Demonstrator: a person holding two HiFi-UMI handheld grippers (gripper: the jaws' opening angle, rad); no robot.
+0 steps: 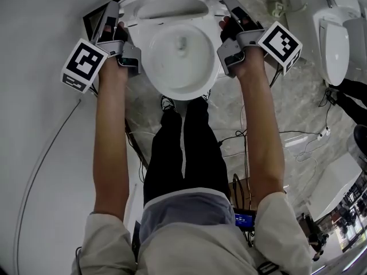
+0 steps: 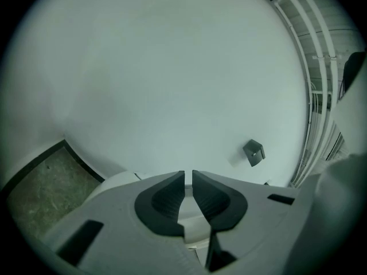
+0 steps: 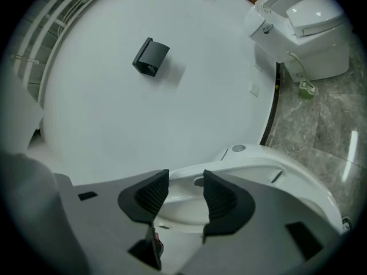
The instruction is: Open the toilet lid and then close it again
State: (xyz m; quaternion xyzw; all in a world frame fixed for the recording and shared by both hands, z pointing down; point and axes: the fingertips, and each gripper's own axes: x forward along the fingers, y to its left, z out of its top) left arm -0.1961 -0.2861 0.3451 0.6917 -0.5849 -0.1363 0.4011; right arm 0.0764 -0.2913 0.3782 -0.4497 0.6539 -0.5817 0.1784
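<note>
The white toilet (image 1: 180,56) stands in front of me with its lid (image 1: 166,4) raised at the back and the bowl uncovered. My left gripper (image 1: 112,13) is beside the lid's left edge. In the left gripper view its jaws (image 2: 188,176) stand almost together with only a thin slit between them, and nothing is in it. My right gripper (image 1: 234,9) is by the lid's right edge. In the right gripper view its jaws (image 3: 186,179) stand open, empty, over the toilet's rim (image 3: 252,171).
A second toilet (image 1: 335,39) stands at the right, also in the right gripper view (image 3: 309,22). Cables (image 1: 252,136) trail over the marble floor. A white wall (image 1: 34,125) runs along the left, with a dark fitting (image 3: 151,57) on it. The person's legs (image 1: 183,148) are below the bowl.
</note>
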